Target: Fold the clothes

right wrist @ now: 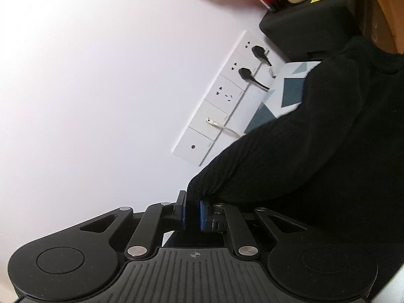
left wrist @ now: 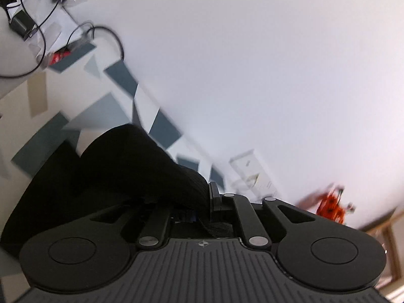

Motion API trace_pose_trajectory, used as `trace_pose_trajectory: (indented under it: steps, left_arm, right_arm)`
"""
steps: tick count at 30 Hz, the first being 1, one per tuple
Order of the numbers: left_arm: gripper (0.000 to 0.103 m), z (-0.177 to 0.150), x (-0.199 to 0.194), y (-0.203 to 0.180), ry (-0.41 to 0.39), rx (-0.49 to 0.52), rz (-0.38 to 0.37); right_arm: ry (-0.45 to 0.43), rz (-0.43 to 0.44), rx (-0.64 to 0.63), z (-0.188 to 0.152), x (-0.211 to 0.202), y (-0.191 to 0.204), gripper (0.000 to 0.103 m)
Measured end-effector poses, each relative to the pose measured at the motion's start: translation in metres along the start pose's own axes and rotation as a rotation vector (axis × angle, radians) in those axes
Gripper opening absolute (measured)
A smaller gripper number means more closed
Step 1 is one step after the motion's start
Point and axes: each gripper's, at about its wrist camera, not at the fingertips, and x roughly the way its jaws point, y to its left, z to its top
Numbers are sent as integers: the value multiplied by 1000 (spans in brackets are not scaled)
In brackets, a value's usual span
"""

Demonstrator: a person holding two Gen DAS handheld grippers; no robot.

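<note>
Garment (right wrist: 315,151), black knit, hangs lifted in front of a white wall (right wrist: 101,75), slung between both grippers over a blue-and-white patterned cloth (left wrist: 106,111). Judged soft, limp, fairly light, not slippery; edges or corners are the best hold. Right gripper (right wrist: 193,214): jaws nearly closed, blue pads pinching a fabric edge. Left gripper (left wrist: 199,207): jaws closed on a bunched fold.

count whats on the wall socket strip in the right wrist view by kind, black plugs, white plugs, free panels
black plugs: 2, the upper one and the lower one
white plugs: 1
panels with nothing plugged in: 2, the socket panel and the bottom panel with one small hole
total: 5 panels, 3 of them in use
</note>
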Motion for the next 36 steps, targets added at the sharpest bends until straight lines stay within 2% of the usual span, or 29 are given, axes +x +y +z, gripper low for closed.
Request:
trace_pose_trajectory:
  steps: [2, 3, 4, 7, 9, 11, 12, 13, 15, 18, 20, 22, 25, 28, 30, 32, 34, 36]
  left_arm:
    - [27, -9, 3, 13, 43, 13, 36]
    - [48, -14, 5, 20, 64, 19, 55]
    - [54, -18, 6, 27, 86, 25, 74]
    - [52, -32, 11, 48, 151, 44, 130]
    - [50, -42, 15, 62, 194, 56, 167]
    - [50, -51, 18, 76, 237, 69, 204]
    - [55, -55, 20, 83, 259, 75, 223]
    - [64, -56, 17, 77, 251, 127, 236]
    - [76, -57, 12, 64, 229, 240, 261]
    - [76, -59, 4, 45, 195, 408, 297]
    - [79, -66, -1, 42, 189, 484, 273]
    - [82, -72, -3, 43, 197, 539, 255]
    - [81, -79, 0, 48, 217, 600, 244]
    - [82, -87, 4, 52, 214, 683, 223]
    - [82, -91, 8, 52, 227, 738, 221]
    - [82, -93, 10, 52, 238, 786, 213]
    - [82, -95, 14, 52, 237, 839, 211]
    - [82, -98, 16, 52, 238, 873, 210]
  right_arm:
    - [28, -85, 10, -6, -4, -20, 9]
    - [45, -147, 36, -12, -7, -37, 9]
    - [65, -216, 69, -18, -10, -56, 9]
    - [108, -391, 154, -36, -19, -108, 9]
    - [129, -473, 145, -45, -24, -120, 10]
    - [140, -533, 124, -50, -28, -123, 31]
    - [136, -546, 99, -50, -29, -118, 34]
    - [133, -558, 70, -49, -29, -110, 34]
    - [126, -563, -11, -48, -26, -93, 34]
    - [100, -515, -144, -50, -25, -56, 34]
    - [120, -451, -235, -52, -12, -28, 35]
    - [197, -374, -314, -61, 7, -3, 35]
    - [374, -272, -418, -91, 51, 37, 36]
    - [567, -202, -514, -134, 106, 84, 39]
    - [656, -156, -572, -163, 138, 116, 40]
    - [766, -103, -653, -209, 154, 152, 41]
    - [873, -111, -771, -262, 168, 185, 41]
    - [917, -158, -894, -305, 182, 206, 42]
